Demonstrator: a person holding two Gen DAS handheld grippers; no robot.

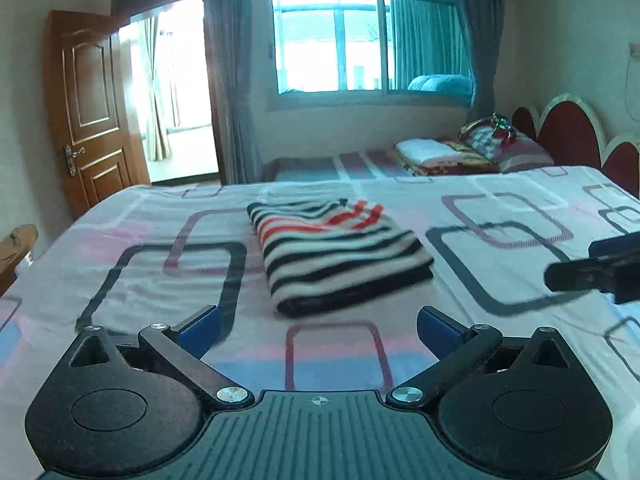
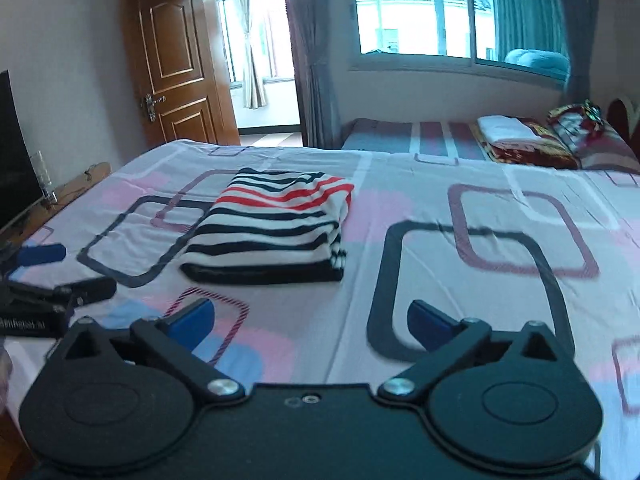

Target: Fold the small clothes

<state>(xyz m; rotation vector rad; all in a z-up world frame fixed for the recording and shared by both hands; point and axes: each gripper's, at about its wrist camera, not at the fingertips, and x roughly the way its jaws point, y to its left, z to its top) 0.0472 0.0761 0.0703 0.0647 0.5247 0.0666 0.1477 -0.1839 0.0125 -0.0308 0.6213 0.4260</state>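
A folded garment (image 1: 340, 256) with black, white and red stripes lies flat on the patterned bed sheet (image 1: 132, 280). My left gripper (image 1: 318, 328) hovers just short of its near edge, open, with nothing between the blue pads. In the right wrist view the same garment (image 2: 272, 232) lies ahead and to the left. My right gripper (image 2: 310, 320) is open over bare sheet (image 2: 480, 280) and holds nothing. Each gripper shows at the edge of the other's view: the right gripper (image 1: 600, 260) to the right of the garment, the left gripper (image 2: 60, 274) to its left.
A second bed (image 1: 360, 160) with a pillow and folded blankets (image 1: 440, 152) stands behind, under the window. A wooden door (image 2: 176, 64) stands open at the back left. A dark screen (image 2: 16, 152) and a wooden ledge (image 2: 80, 180) line the bed's left side.
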